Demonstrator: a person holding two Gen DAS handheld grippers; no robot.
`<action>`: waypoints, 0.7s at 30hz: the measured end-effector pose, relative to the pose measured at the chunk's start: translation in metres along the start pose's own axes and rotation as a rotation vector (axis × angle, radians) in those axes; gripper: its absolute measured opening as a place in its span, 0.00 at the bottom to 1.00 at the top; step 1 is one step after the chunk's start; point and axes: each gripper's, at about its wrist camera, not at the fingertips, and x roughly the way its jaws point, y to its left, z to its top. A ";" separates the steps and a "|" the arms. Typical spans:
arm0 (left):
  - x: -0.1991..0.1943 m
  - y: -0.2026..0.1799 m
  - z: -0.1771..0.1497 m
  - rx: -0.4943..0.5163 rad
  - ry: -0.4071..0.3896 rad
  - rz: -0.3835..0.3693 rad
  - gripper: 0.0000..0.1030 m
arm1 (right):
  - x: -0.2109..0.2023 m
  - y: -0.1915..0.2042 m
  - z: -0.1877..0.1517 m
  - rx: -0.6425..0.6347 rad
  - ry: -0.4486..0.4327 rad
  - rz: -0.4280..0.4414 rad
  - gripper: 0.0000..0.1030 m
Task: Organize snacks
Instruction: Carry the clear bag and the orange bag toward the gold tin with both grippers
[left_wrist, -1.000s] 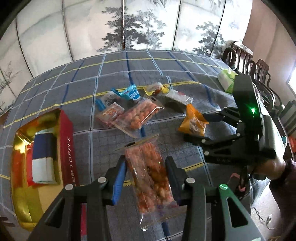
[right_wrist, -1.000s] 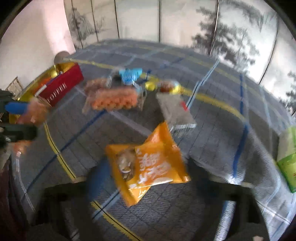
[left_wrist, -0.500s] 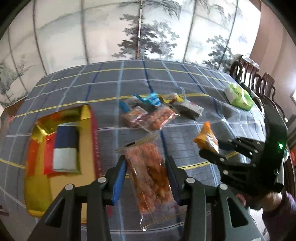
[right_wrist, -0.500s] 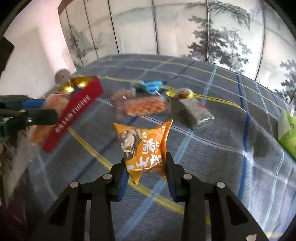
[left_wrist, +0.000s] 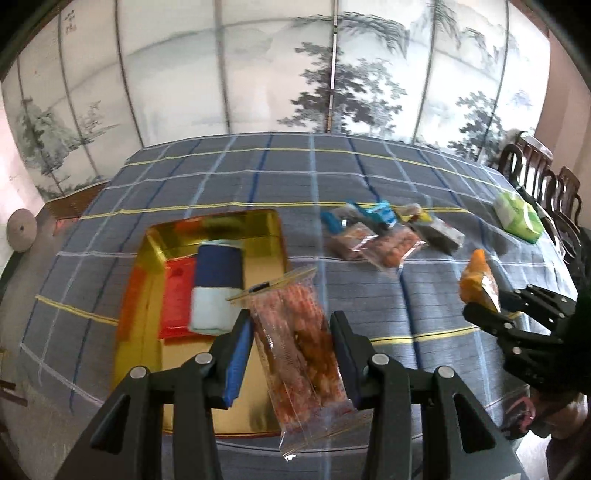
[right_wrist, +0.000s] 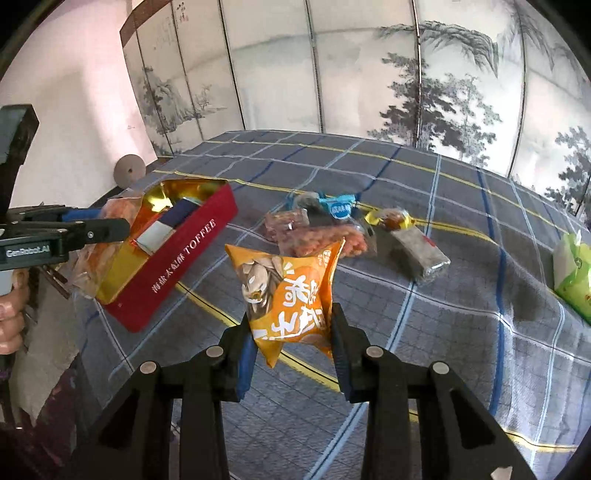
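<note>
My left gripper (left_wrist: 291, 354) is shut on a clear bag of orange snacks (left_wrist: 295, 350) and holds it above the front edge of the red and gold toffee tin (left_wrist: 147, 295). The tin holds a red packet and a blue-white packet (left_wrist: 218, 284). My right gripper (right_wrist: 293, 350) is shut on an orange snack pouch (right_wrist: 288, 291), lifted above the checked cloth. The tin (right_wrist: 177, 266) lies to its left, with the left gripper (right_wrist: 55, 236) beside it. In the left wrist view the right gripper (left_wrist: 517, 325) holds the pouch (left_wrist: 478, 277) at the right.
A pile of small snack packets (left_wrist: 384, 236) (right_wrist: 325, 232) lies mid-table on the blue checked cloth (left_wrist: 314, 177). A green packet (left_wrist: 517, 218) (right_wrist: 572, 273) sits at the right edge. Dark chairs (left_wrist: 543, 184) stand at the right. A painted folding screen stands behind.
Both grippers have lifted with their packets. The left one has swung left, so the tin now lies under the clear bag. The right one has risen with the orange pouch.
</note>
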 end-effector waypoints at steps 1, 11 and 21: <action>0.000 0.003 -0.001 -0.002 -0.001 0.009 0.42 | 0.001 0.002 0.001 0.000 0.004 0.006 0.32; 0.006 0.030 -0.009 -0.014 -0.009 0.091 0.42 | 0.004 0.022 0.014 -0.024 -0.001 0.027 0.32; 0.023 0.055 -0.017 -0.055 0.026 0.119 0.42 | 0.011 0.048 0.034 -0.057 -0.014 0.067 0.32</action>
